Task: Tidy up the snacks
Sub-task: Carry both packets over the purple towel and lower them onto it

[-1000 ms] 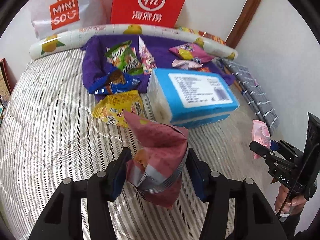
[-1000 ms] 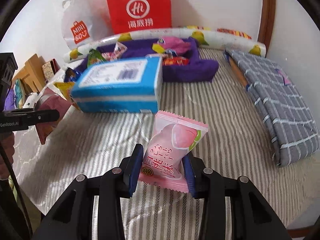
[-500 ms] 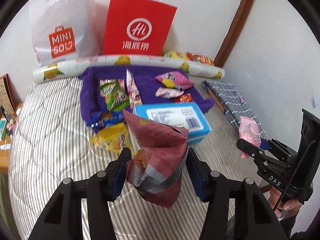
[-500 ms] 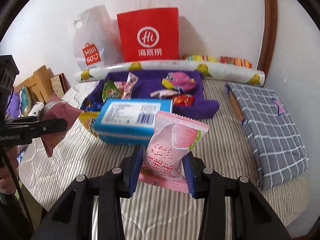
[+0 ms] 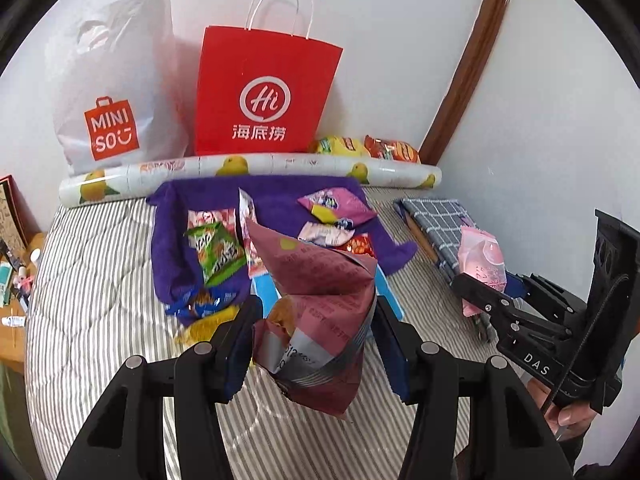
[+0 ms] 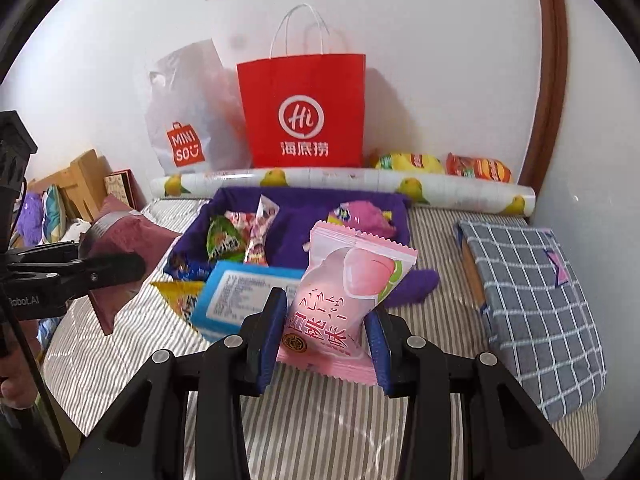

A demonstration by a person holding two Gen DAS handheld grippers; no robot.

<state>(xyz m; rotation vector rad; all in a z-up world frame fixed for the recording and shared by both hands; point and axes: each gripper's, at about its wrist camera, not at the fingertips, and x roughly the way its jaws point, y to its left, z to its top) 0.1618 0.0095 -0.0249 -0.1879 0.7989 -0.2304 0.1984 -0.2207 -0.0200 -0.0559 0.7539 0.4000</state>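
While a maroon snack bag (image 5: 320, 300) is clamped between the pads of the left gripper (image 5: 316, 344), a pink peach packet (image 6: 344, 300) is pinched upright in the right gripper (image 6: 326, 340); both are held above the striped bed (image 6: 432, 304), in front of the purple cloth (image 6: 304, 216).

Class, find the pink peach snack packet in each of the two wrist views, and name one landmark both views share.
Left wrist view: the pink peach packet is at the right edge, held in the other gripper.
Right wrist view: the packet is centre foreground, between the jaws.
Shared landmark: the red paper bag against the wall.
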